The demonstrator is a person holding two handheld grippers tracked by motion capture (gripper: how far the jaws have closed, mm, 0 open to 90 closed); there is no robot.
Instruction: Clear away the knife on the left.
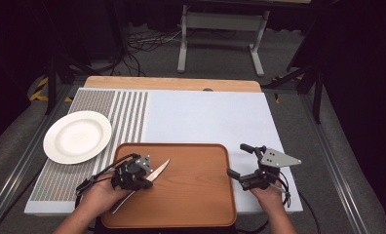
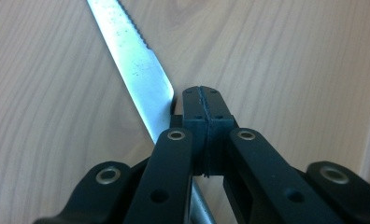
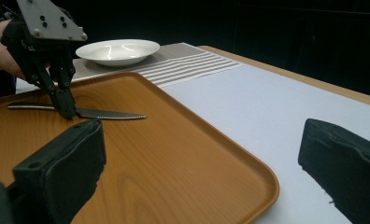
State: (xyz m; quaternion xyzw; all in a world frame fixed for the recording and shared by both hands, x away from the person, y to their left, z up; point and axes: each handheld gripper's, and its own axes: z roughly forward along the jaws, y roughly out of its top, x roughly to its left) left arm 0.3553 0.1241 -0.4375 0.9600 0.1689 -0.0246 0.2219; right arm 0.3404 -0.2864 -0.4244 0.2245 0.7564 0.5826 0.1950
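A table knife with a serrated blade lies flat on the left part of a wooden tray. My left gripper points down at it, jaws shut with the pads pressed together. The blade runs past the left pad and under that finger; nothing shows between the pads. In the right gripper view the left gripper's tips touch down where the knife narrows into its handle. My right gripper stands open at the tray's right edge, with nothing between its fingers.
A white plate sits left of the tray on a striped mat. A white sheet covers the table behind the tray. The tray's raised rim runs just left of my right gripper.
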